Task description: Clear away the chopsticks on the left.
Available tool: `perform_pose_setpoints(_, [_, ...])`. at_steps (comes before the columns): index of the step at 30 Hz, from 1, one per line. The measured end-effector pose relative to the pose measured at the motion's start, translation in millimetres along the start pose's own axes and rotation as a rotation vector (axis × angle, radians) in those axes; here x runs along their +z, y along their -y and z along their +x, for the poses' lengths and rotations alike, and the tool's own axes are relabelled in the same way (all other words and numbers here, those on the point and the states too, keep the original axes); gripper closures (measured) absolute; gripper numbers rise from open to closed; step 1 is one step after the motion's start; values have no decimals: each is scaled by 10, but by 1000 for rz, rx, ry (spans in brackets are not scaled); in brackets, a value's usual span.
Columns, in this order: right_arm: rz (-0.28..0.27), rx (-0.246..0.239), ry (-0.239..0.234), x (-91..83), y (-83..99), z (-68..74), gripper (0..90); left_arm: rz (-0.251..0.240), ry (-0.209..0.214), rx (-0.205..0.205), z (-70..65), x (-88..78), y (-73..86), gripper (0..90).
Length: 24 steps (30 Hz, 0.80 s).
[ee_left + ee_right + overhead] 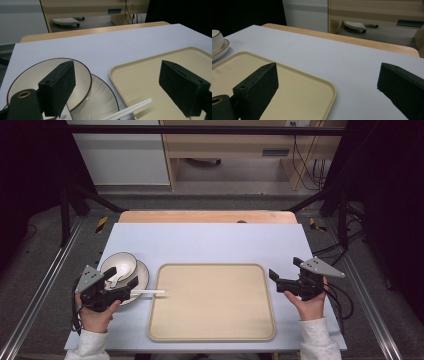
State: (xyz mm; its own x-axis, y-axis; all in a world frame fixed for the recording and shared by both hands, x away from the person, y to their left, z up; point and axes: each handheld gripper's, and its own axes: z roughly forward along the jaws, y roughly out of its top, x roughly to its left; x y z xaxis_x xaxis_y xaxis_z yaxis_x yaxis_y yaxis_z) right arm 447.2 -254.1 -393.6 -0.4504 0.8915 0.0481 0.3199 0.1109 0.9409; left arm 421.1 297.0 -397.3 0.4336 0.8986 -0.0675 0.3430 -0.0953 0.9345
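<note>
Table carries tray, plate, perhaps chopsticks.

Both claws agape, empty.

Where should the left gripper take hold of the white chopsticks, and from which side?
Probably from above, at the middle of the chopsticks, jaws across their width. They lie flat, one end on the plate, the other over the tray rim, so the middle looks slightly raised.

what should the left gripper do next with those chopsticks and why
Probably ease the left gripper down and close on the white chopsticks. Its fingers stand wide open with nothing between them, and the chopsticks lie just below, reaching from the plate over the tray's left rim. The right gripper is open too, off beyond the tray's far side.
</note>
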Motion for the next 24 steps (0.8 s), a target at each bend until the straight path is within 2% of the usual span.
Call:
perform_pose_setpoints(10, [11,-8,3,-33,4,21,39,-3,-1,0,77,-153,66,142])
perform_pose_setpoints(18, [18,-14,2,-42,-2,47,38,18,-14,-7,120,-261,176,144])
perform_pose_setpoints(24, [21,-16,0,-38,2,62,38,35,-9,-4,133,-326,247,143])
